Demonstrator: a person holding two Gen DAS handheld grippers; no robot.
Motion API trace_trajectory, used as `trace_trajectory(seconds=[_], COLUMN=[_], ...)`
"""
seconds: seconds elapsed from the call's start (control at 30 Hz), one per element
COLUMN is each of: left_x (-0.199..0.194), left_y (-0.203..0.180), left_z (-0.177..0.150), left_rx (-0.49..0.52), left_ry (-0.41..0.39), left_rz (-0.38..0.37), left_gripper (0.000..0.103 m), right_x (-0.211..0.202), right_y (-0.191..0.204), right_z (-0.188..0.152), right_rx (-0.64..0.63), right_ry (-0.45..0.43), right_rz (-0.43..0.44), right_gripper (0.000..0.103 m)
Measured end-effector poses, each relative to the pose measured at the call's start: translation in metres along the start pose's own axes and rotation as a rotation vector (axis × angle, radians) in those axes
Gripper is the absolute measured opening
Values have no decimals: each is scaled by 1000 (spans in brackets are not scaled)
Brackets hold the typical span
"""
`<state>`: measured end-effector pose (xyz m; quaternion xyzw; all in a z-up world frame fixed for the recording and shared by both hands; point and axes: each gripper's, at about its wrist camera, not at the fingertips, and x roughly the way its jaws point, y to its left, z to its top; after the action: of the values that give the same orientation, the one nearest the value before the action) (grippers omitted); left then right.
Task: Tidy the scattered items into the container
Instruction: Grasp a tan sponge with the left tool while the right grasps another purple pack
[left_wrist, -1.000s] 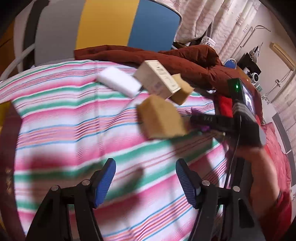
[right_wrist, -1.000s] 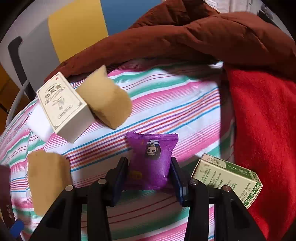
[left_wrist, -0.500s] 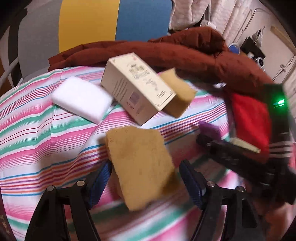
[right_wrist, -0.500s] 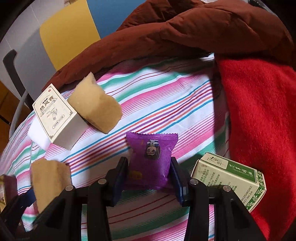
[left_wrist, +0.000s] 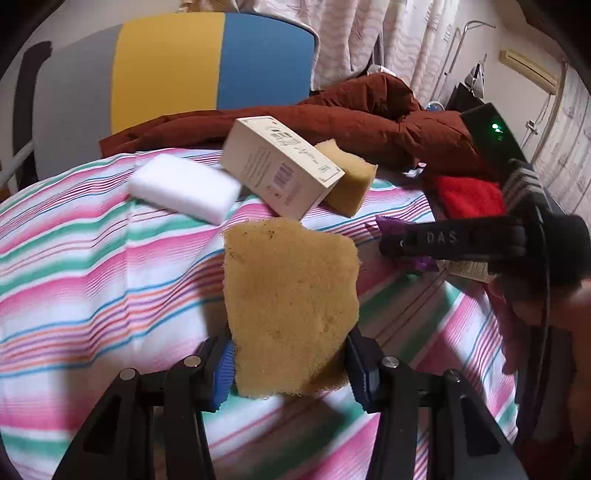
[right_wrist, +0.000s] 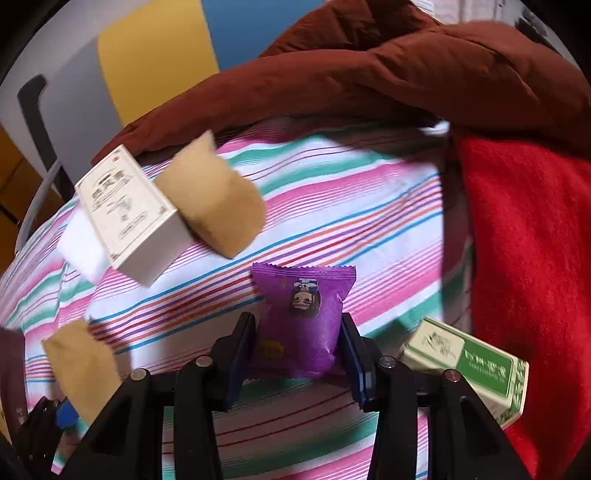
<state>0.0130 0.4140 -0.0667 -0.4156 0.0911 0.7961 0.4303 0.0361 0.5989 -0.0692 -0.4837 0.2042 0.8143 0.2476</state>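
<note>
L gripper (left_wrist: 290, 363) jaws just closing, pinching tan sponge (left_wrist: 291, 306) at near edge: soft, light, squashes. R gripper (right_wrist: 297, 356) clamps purple snack packet (right_wrist: 304, 321): crinkly, slippery.

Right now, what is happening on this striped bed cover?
A person is tidying with two hand-held grippers. The left gripper has just been closing its jaws, and a tan sponge sits between them. The right gripper is shut on a purple snack packet. A white sponge, a cream box, another tan sponge and a green box lie loose. No container is visible.
</note>
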Motion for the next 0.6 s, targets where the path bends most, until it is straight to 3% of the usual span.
trace_trajectory(seconds=[0.43, 0.47, 0.6], left_x=[-47, -49, -64], left_y=[27, 28, 35], left_z=[-42, -43, -49], left_rx=[-11, -13, -57], left_ry=[-53, -51, -56], left_rz=[22, 31, 29], left_gripper=[50, 50, 50], right_x=[-23, -24, -19], right_y=[19, 6, 16], right_z=[-16, -16, 1], right_rx=[-69, -80, -132], right_ry=[-45, -50, -70], right_rz=[122, 123, 132], right_gripper=[46, 46, 46])
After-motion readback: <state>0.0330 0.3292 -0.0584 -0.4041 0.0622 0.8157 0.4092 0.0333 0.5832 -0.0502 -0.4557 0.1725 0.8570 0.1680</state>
